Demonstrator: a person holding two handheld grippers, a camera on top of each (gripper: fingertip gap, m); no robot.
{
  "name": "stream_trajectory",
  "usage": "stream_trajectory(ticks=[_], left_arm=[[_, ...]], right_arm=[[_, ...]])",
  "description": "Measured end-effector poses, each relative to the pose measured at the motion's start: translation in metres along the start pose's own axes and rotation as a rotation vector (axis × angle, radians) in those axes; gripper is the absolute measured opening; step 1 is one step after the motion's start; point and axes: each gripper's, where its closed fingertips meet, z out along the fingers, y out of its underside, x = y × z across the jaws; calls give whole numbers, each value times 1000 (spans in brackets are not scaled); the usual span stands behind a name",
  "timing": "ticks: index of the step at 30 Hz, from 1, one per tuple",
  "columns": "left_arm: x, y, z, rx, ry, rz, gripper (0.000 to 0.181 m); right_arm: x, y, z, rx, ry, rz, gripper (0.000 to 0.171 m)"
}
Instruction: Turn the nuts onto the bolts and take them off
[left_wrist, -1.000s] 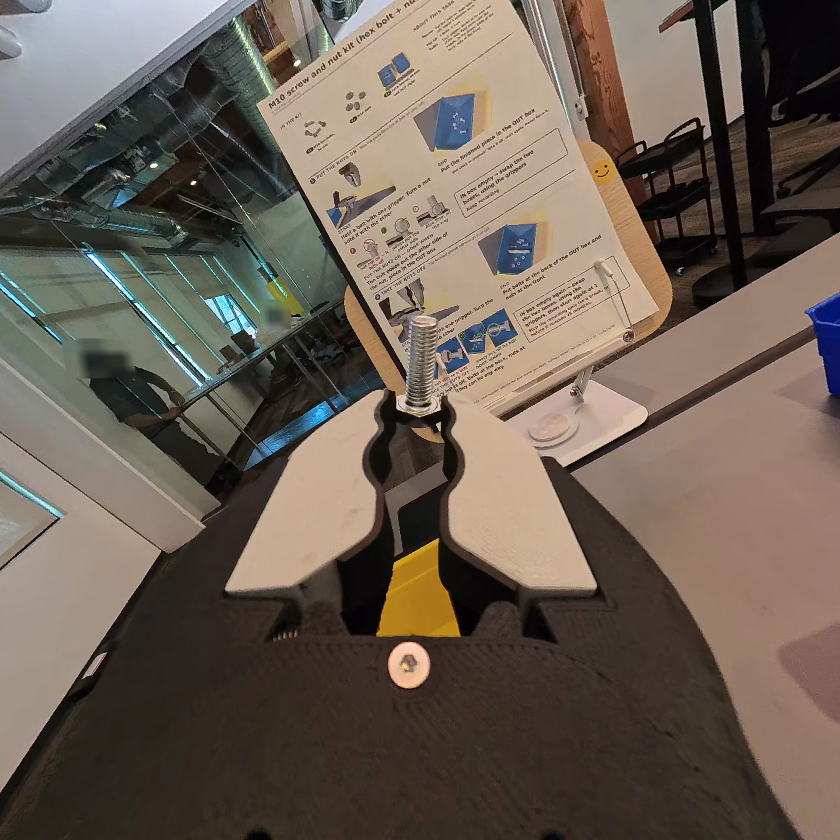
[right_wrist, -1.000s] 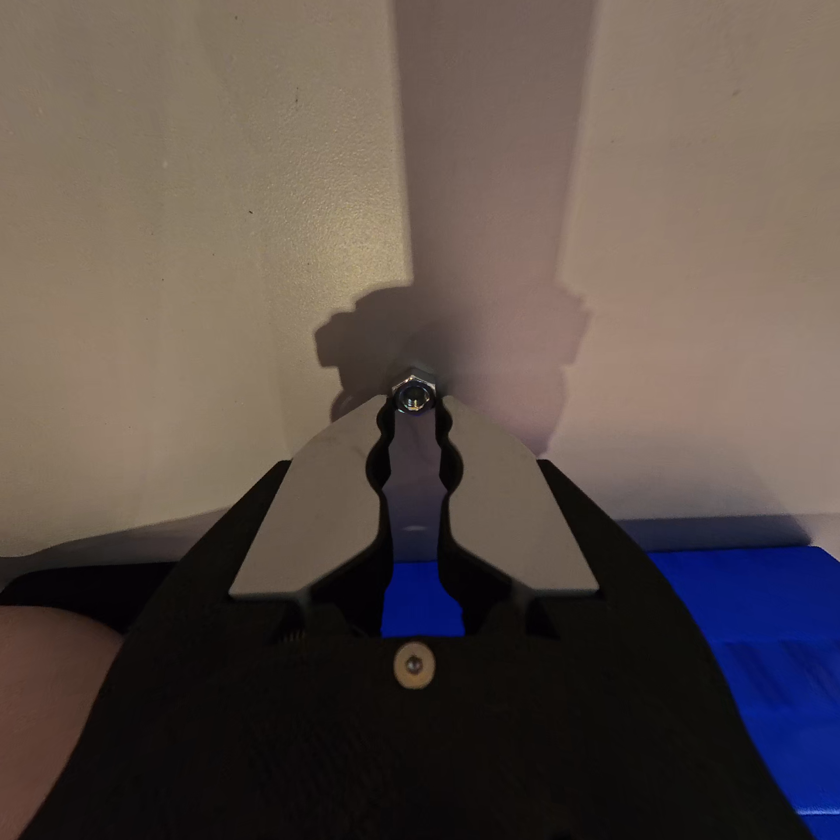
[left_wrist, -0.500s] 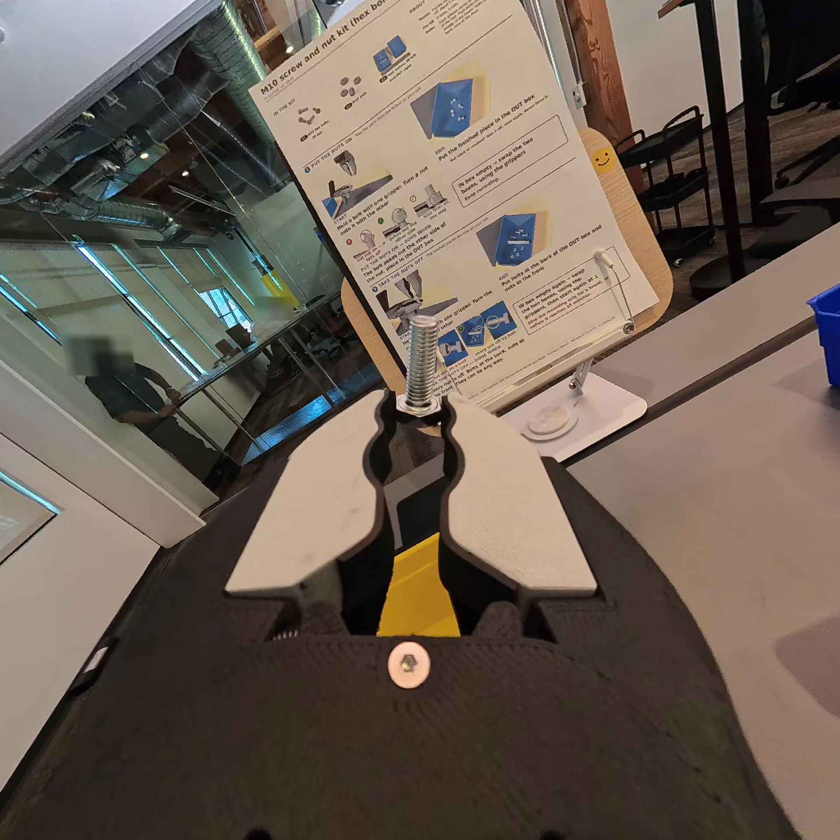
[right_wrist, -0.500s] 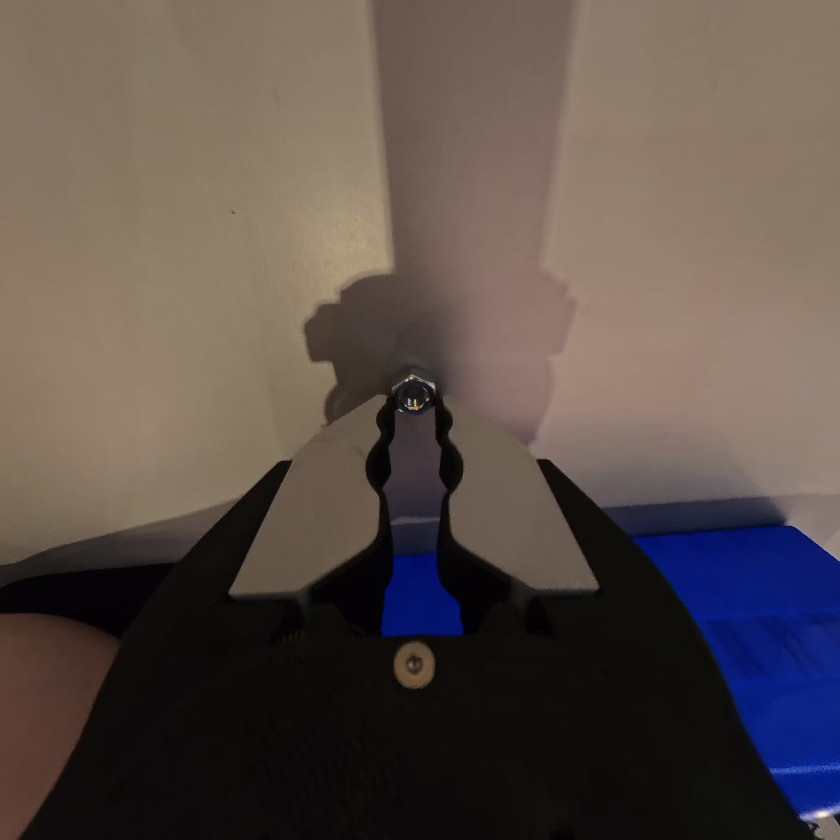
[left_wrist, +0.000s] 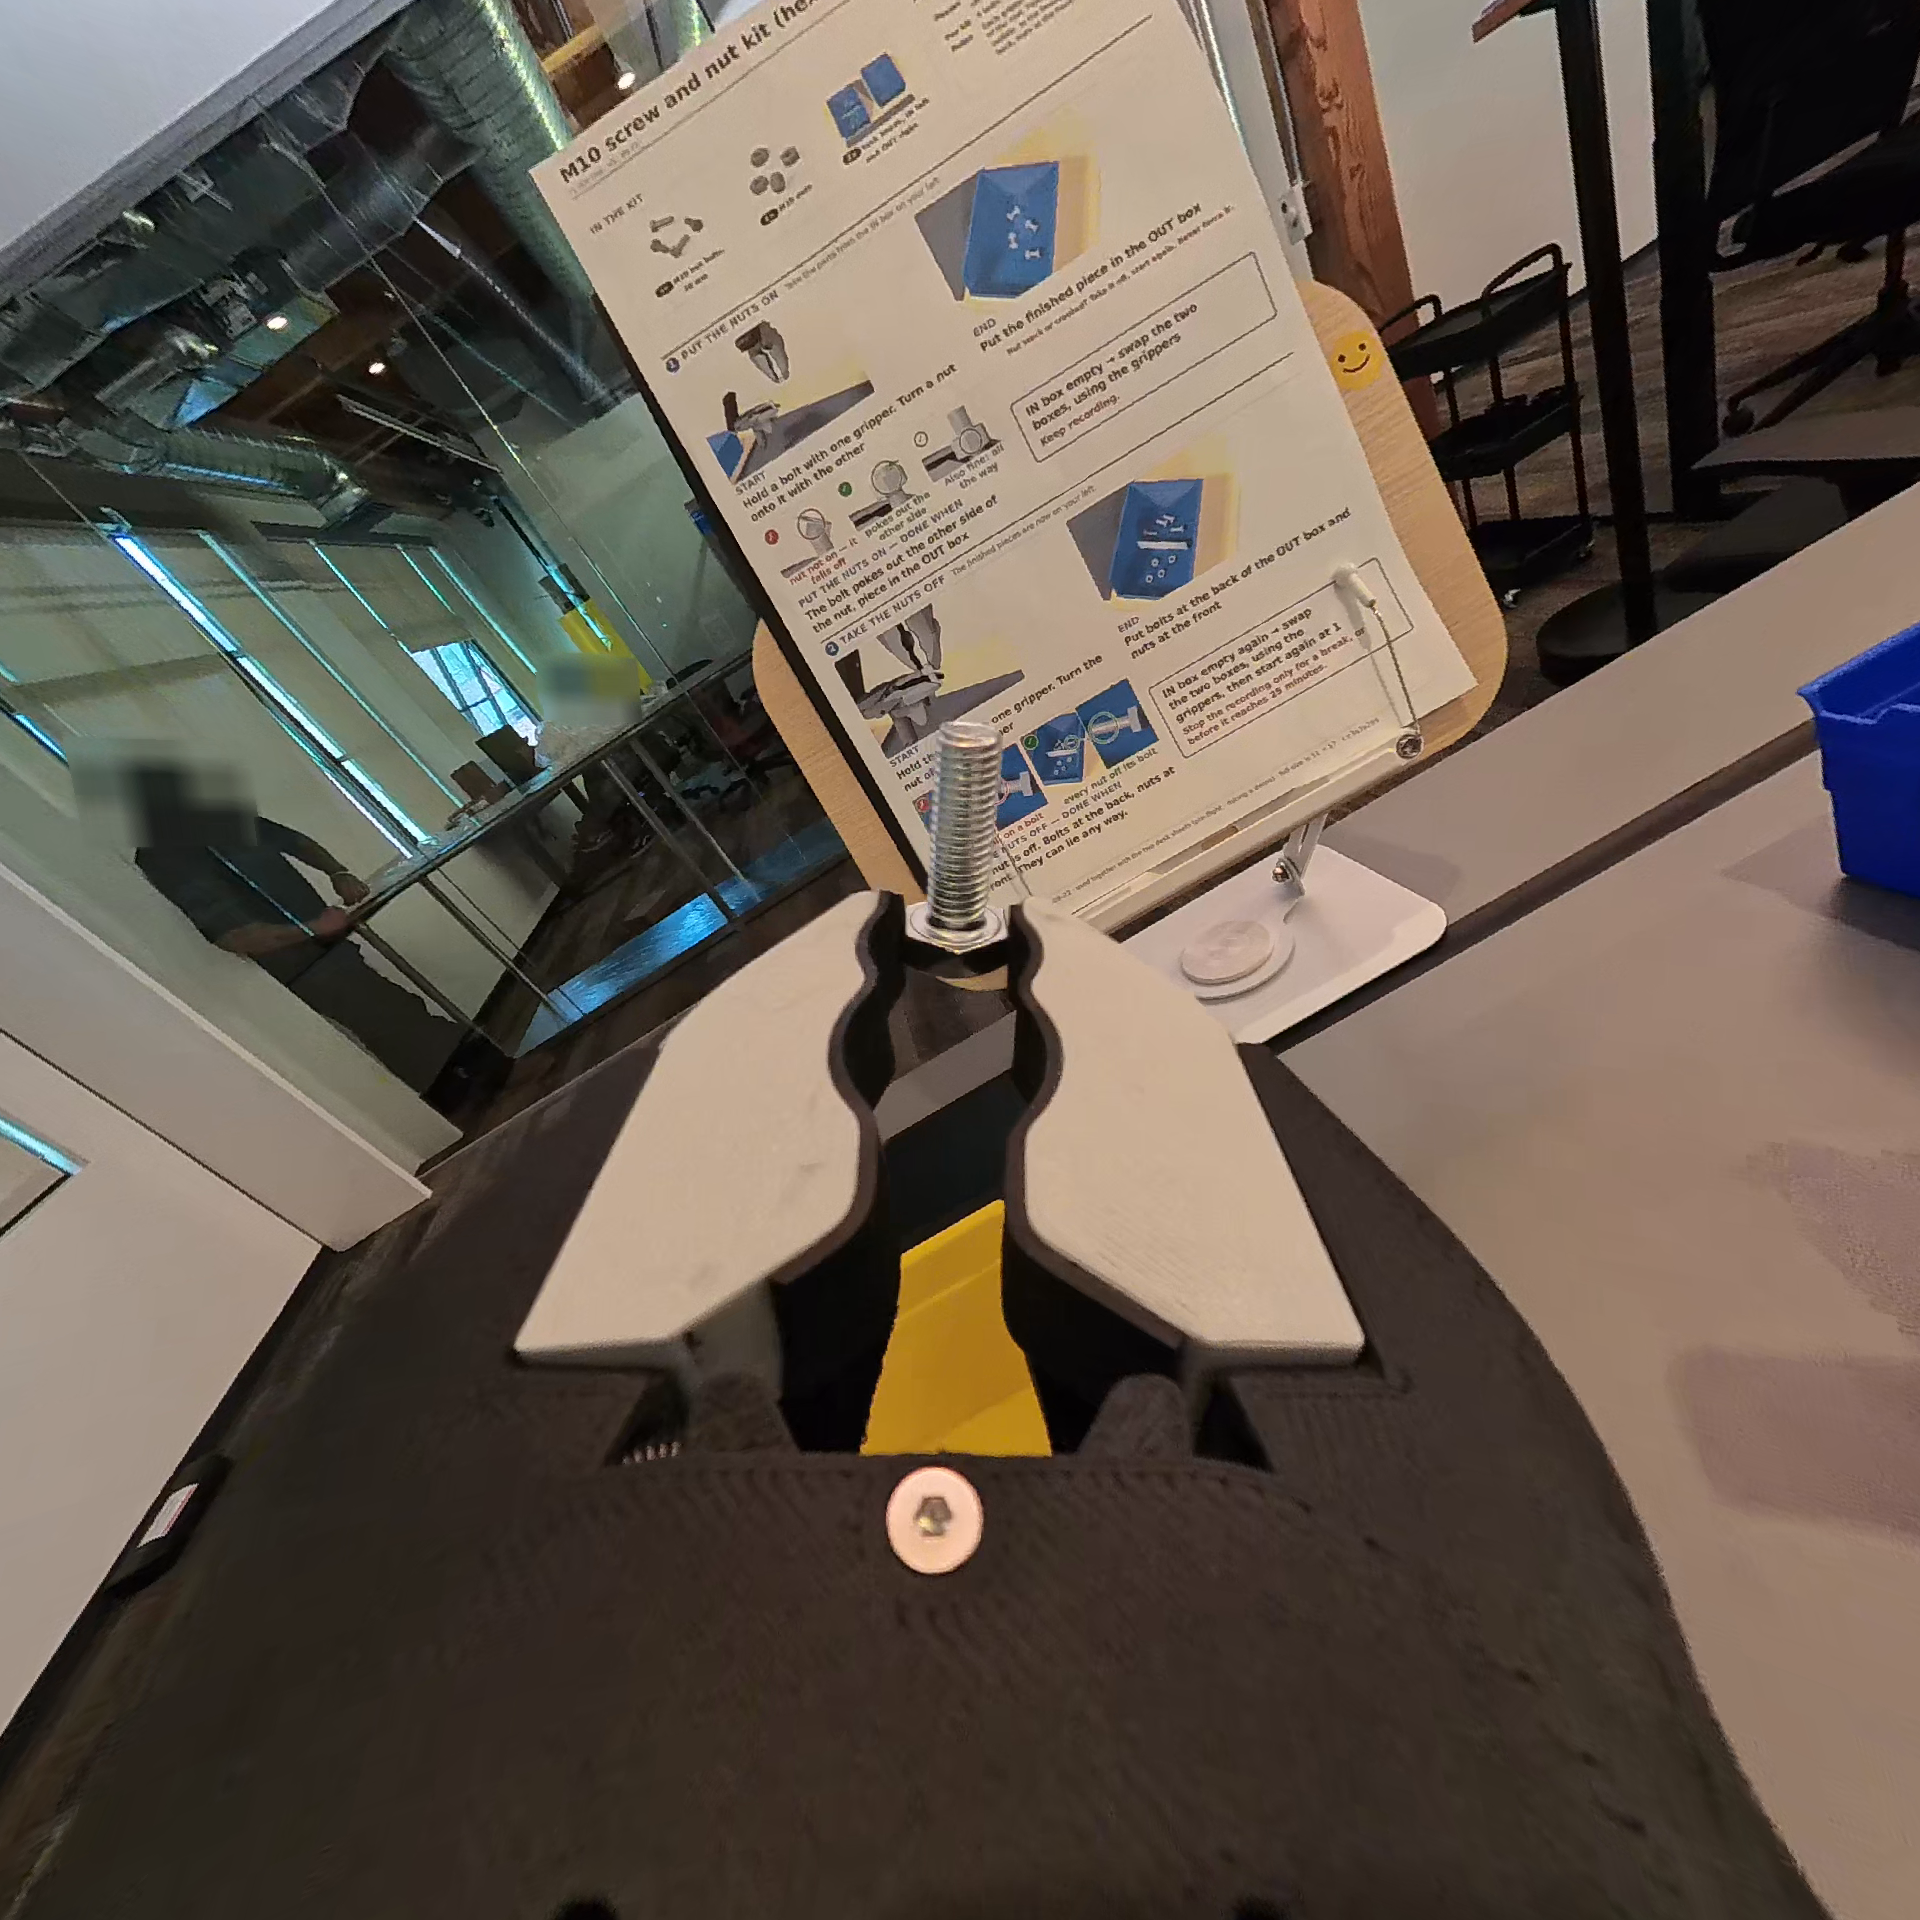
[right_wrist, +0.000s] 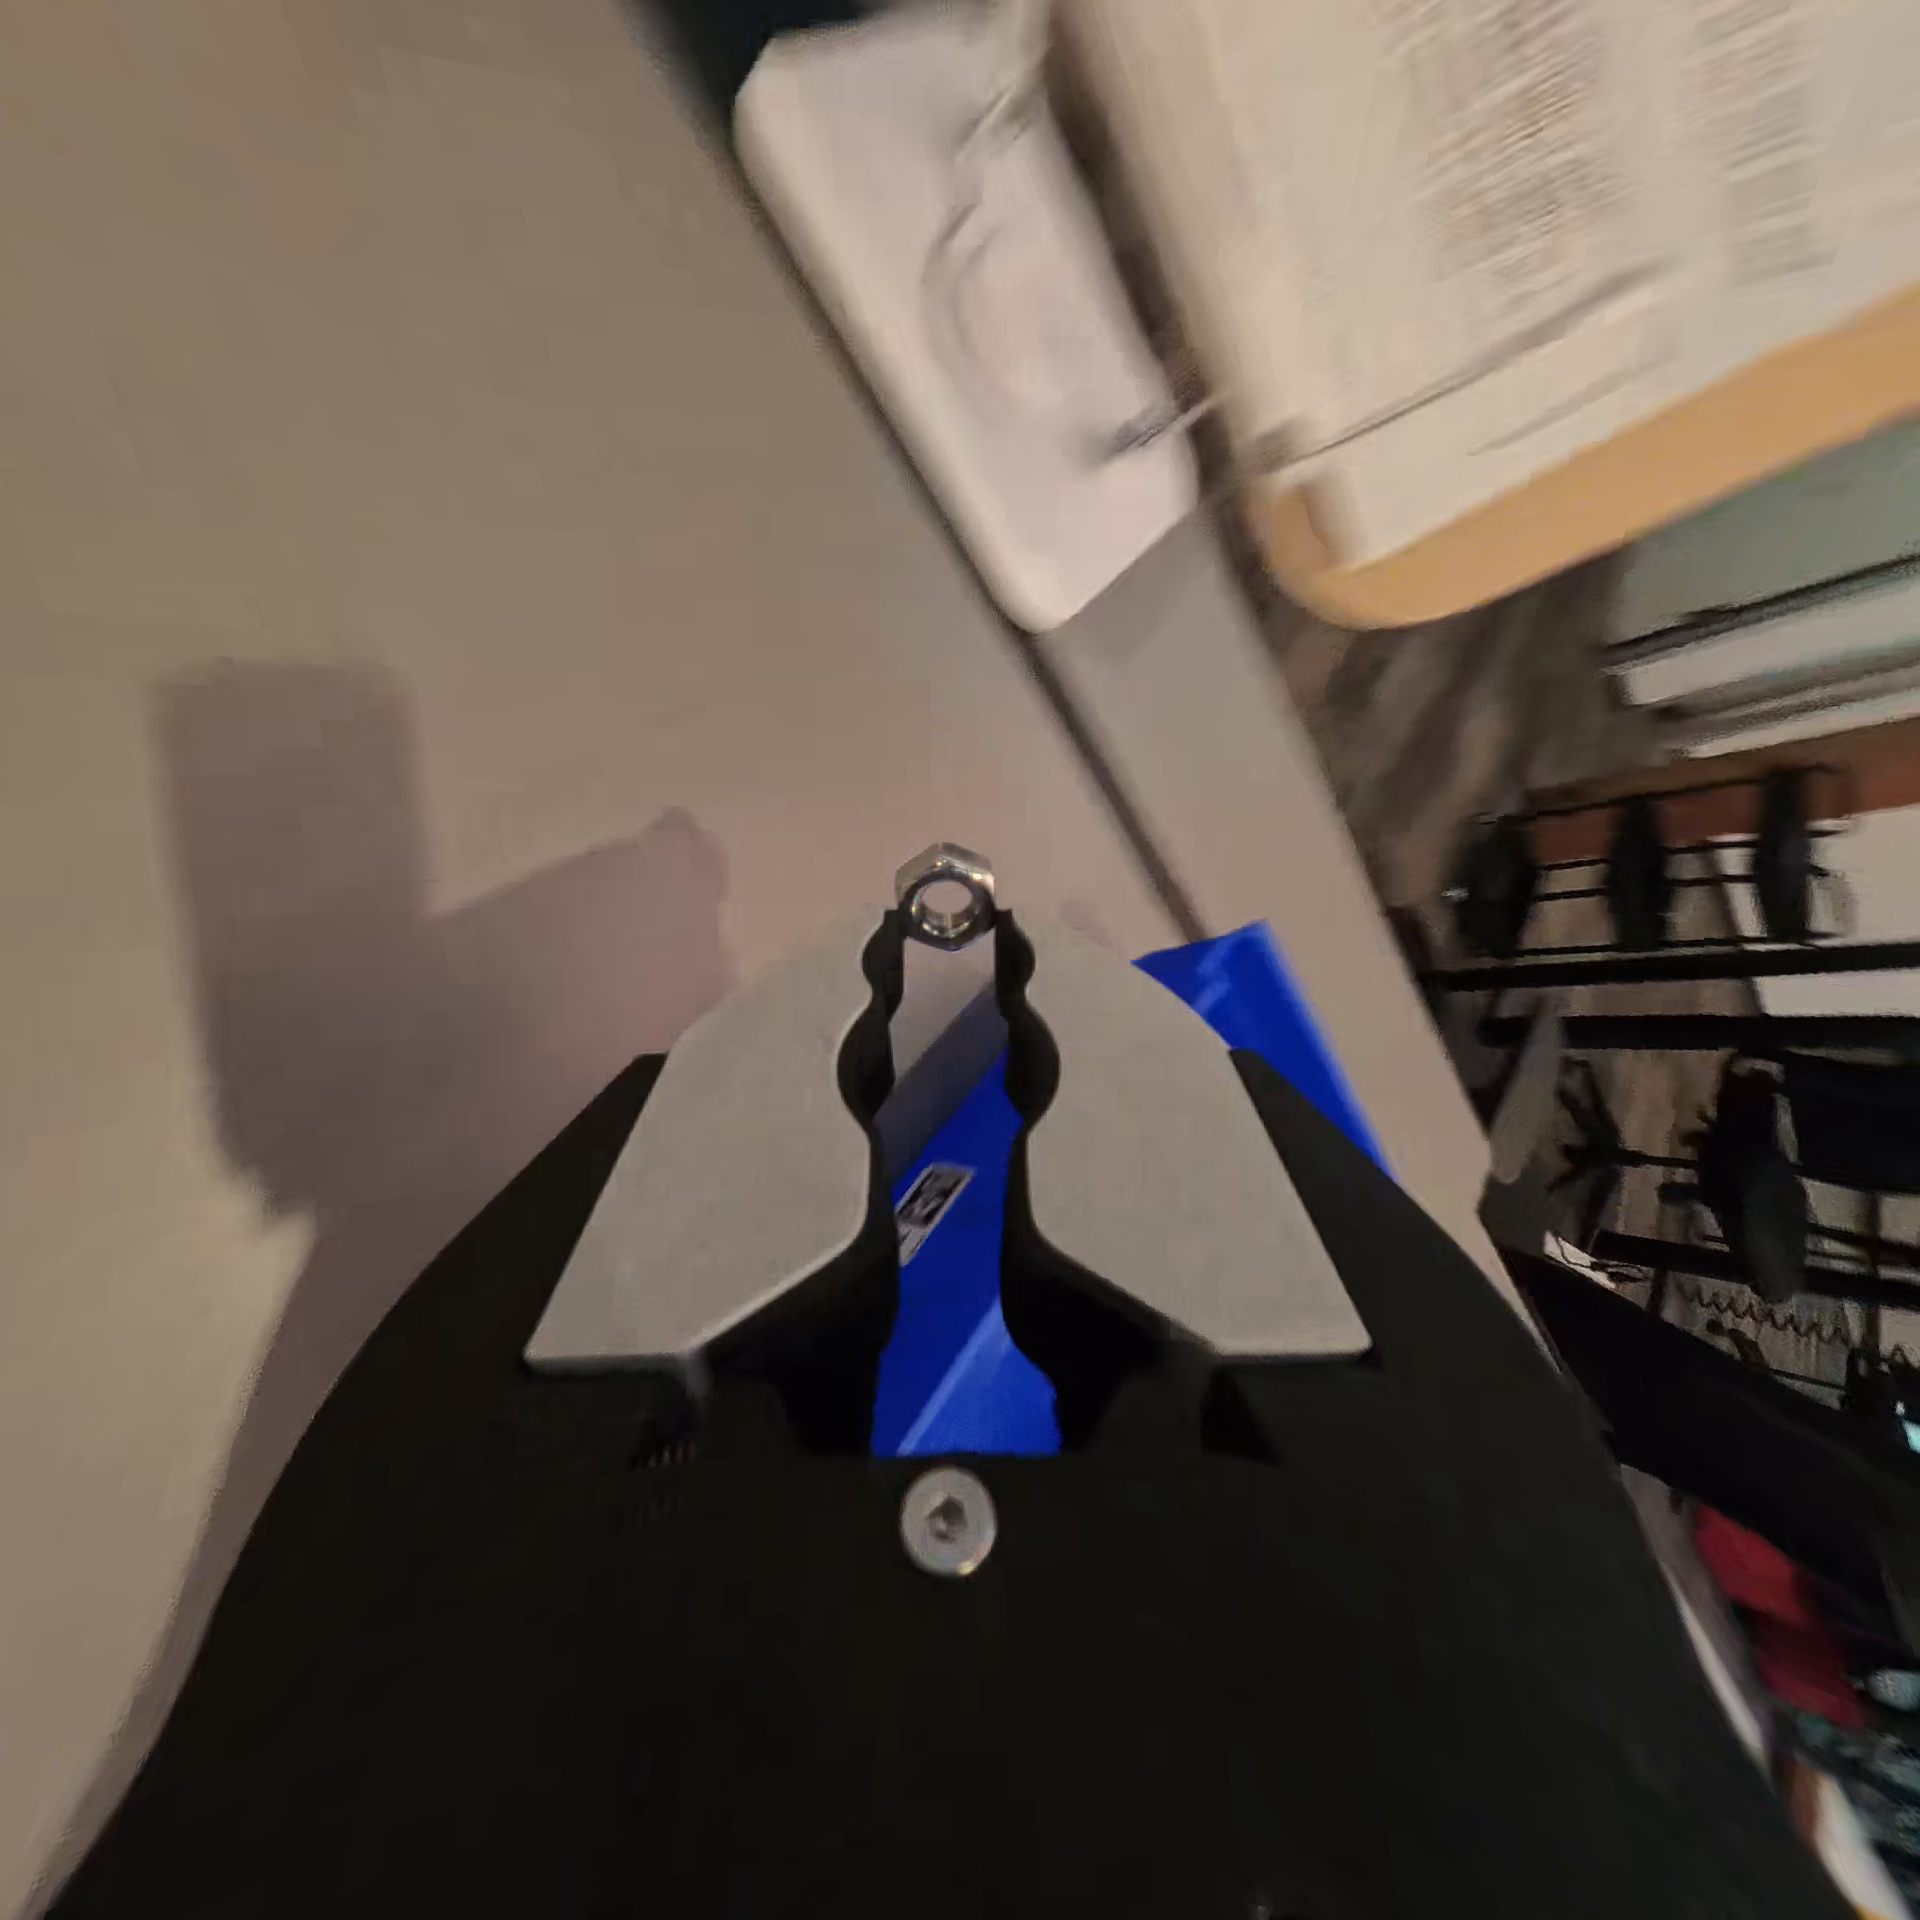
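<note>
While my left gripper (left_wrist: 954, 928) clamps the bolt (left_wrist: 962, 821) upright by its head near the bench's far edge, my right gripper (right_wrist: 943, 918) pinches a nut (right_wrist: 943, 896); next, I'd align its hole over the threads.

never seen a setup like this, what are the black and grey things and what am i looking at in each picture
These are two hand-held grippers, each with a camera looking forward along its two grey fingers. In the left wrist view, the left gripper is shut on a bolt by its head, thread pointing up. Behind stand an instruction sheet on a stand and a blue bin on the grey table. In the blurred right wrist view, the right gripper pinches a nut above the table, with a blue bin beneath it.
</note>
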Motion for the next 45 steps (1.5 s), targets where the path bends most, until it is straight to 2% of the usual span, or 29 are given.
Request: stream_trajectory(ticks=[3,6,10,15,20,21,23,27,30,32,34,37,41,45], left_arm=[[3,0,0,1,16,-7,19],[7,-1,1,-2,32,-8,19],[11,-2,0,2,42,2,19],[19,-5,-1,7,78,-6,19],[46,-10,-1,29,202,-57,19],[58,-13,-2,40,270,-94,18],[95,-24,-11,89,514,-203,19],[145,-39,-28,122,857,-415,19],[162,-39,-29,120,933,-461,19],[167,-35,-26,120,901,-400,19],[168,-31,-22,135,833,-301,19],[161,-25,-14,131,678,-121,19],[149,-14,-4,75,503,49,19],[135,-7,3,24,406,82,19]], right_arm=[[46,-23,-41,198,235,104,18],[67,-29,-70,295,331,162,18],[80,-27,-86,326,398,185,18],[86,-24,-88,322,420,192,18],[83,-24,-87,325,392,188,18],[81,-25,-86,334,368,186,18],[69,-32,-85,395,240,211,18],[30,-60,-108,647,-222,296,18],[12,-73,-141,808,-489,323,18],[7,-78,-156,882,-584,322,18],[8,-80,-159,918,-522,260,18],[7,-83,-161,935,-274,60,18],[23,-75,-135,682,81,-60,18],[38,-62,-116,527,194,0,18]])
